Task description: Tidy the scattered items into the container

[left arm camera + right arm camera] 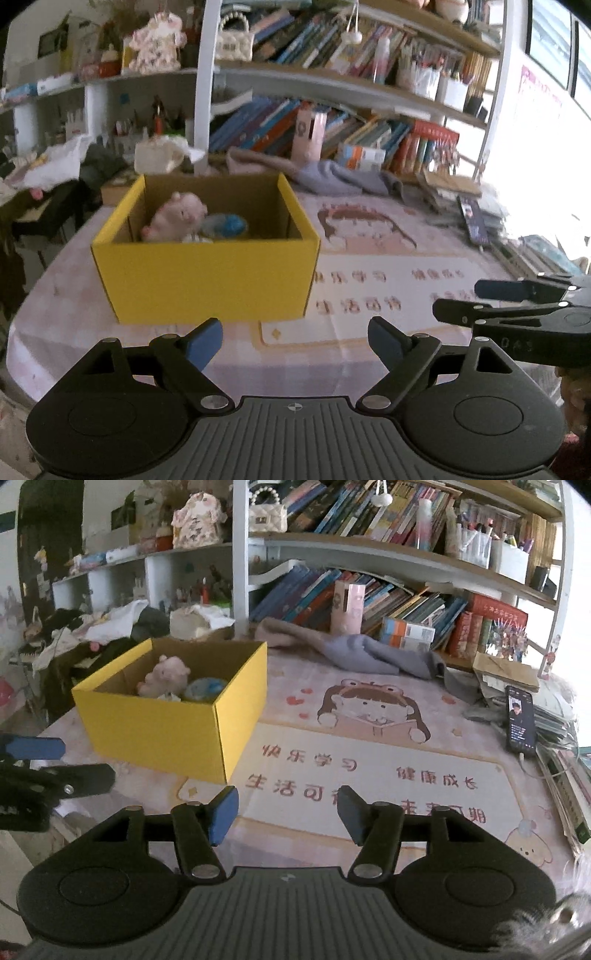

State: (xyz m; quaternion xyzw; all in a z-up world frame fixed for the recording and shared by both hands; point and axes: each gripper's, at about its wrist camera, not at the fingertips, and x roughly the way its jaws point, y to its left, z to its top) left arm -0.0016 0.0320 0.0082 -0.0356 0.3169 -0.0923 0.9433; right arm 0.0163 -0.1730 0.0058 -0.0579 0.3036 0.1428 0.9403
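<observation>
My left claw (pixel 295 341) and right claw (pixel 286 818) hang wide and empty near the desk's front edge; the yellow box (pixel 162 727), toward its left edge, already holds a pink pig (pixel 166 679), likely tidied.

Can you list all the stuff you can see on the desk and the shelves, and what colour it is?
cardboard box: one, yellow, left on the desk mat
plush pig: one, pink, inside the box
round blue item: one, blue and white, in the box beside the pig; too blurred to name
desk mat: one, pink with a cartoon child and red writing, under everything
cloth: one, grey-lilac, crumpled behind the mat
phone: one, black, screen lit, right edge of the desk
books: many, mixed colours, on both shelves
handbag: one, cream quilted, upper shelf
left gripper: jaws open, empty, blue pads
right gripper: jaws open, empty, blue pads
</observation>
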